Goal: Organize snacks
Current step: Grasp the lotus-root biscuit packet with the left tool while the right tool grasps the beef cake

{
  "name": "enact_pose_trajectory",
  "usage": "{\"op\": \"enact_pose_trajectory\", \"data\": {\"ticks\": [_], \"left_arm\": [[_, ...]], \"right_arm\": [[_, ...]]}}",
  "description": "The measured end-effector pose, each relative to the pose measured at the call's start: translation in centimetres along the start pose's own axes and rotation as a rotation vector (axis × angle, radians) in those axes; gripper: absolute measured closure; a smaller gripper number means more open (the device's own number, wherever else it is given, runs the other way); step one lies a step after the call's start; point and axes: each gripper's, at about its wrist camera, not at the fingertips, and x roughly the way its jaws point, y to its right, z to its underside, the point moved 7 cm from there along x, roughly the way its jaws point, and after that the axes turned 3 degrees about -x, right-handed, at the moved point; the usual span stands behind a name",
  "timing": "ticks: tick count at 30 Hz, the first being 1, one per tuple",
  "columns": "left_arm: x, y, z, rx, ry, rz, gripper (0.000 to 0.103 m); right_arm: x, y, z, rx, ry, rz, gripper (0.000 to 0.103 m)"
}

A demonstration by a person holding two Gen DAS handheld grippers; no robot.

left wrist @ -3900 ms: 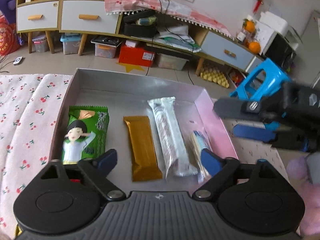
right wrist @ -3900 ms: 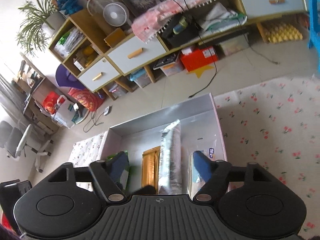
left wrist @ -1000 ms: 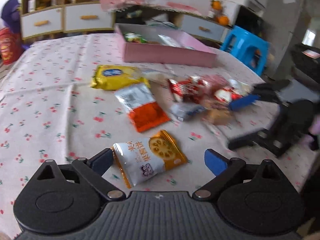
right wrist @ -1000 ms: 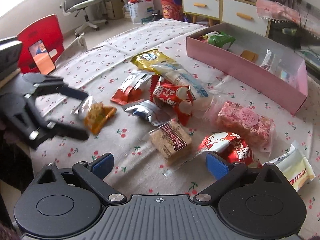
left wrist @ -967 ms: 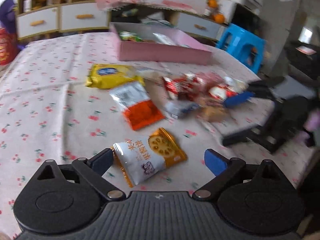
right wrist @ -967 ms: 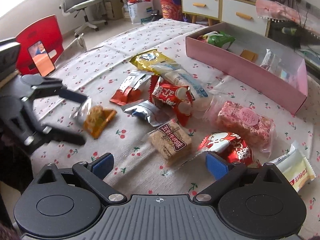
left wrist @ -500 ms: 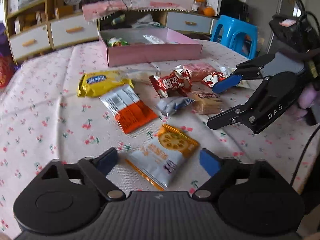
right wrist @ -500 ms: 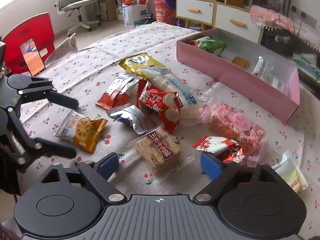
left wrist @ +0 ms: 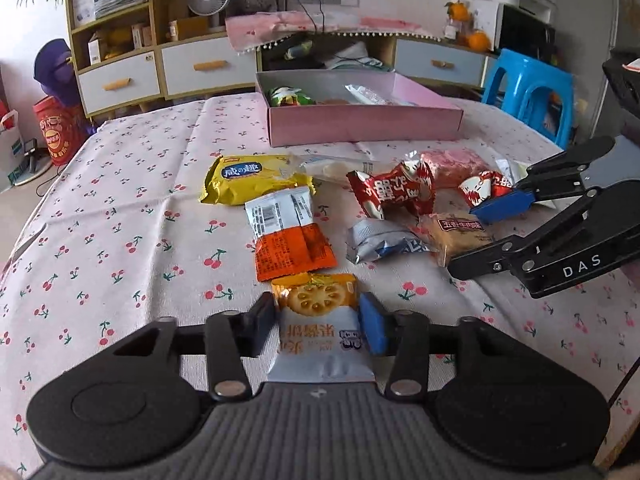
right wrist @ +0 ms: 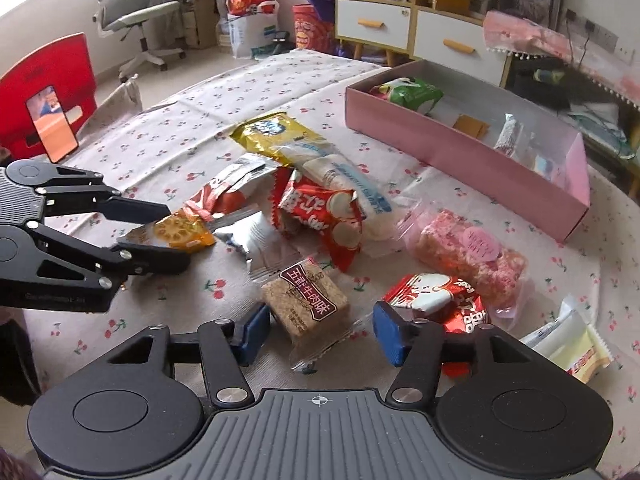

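My left gripper (left wrist: pixel 318 326) is shut on an orange-and-white cracker packet (left wrist: pixel 320 328) at the near edge of the pile; it also shows in the right wrist view (right wrist: pixel 182 232). My right gripper (right wrist: pixel 320 334) is open, its fingers either side of a brown square snack bar (right wrist: pixel 306 302), not gripping it. The same bar (left wrist: pixel 456 232) lies between its fingers (left wrist: pixel 502 204) in the left wrist view. The pink box (left wrist: pixel 360 122) stands at the far side with several snacks inside.
Loose snacks lie on the cherry-print cloth: a yellow packet (left wrist: pixel 248 178), an orange-white packet (left wrist: pixel 288 236), a red packet (left wrist: pixel 394 192), a silver packet (left wrist: pixel 380 246), a pink rice bar (right wrist: pixel 470 258), a red candy bag (right wrist: pixel 440 300). A blue stool (left wrist: pixel 532 92) stands at the right.
Both grippers came back from the box to the snack pile. In the last half second my left gripper closed on the cracker packet, and my right moved down around the brown bar.
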Motion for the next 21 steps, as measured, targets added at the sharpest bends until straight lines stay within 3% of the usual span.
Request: {"op": "enact_pose_trajectory", "data": {"ticks": [1, 8, 15, 18, 21], "left_arm": [[-0.05, 0.03, 0.06, -0.004, -0.009, 0.003, 0.042], [-0.49, 0.23, 0.47, -0.035, -0.043, -0.031, 0.043], [-0.45, -0.02, 0.12, -0.088, -0.052, -0.074, 0.063], [-0.4, -0.26, -0.03, -0.119, -0.055, -0.081, 0.065], [-0.41, -0.29, -0.06, -0.129, -0.053, -0.087, 0.067]], "right_arm": [[0.02, -0.02, 0.11, -0.007, 0.004, 0.0, 0.045], [0.39, 0.22, 0.01, -0.004, 0.024, 0.007, 0.032], [0.45, 0.41, 0.01, 0.005, 0.034, -0.002, 0.032], [0.54, 0.46, -0.19, 0.037, 0.032, -0.018, 0.034], [0.47, 0.07, -0.38, 0.035, 0.04, -0.032, 0.053]]}}
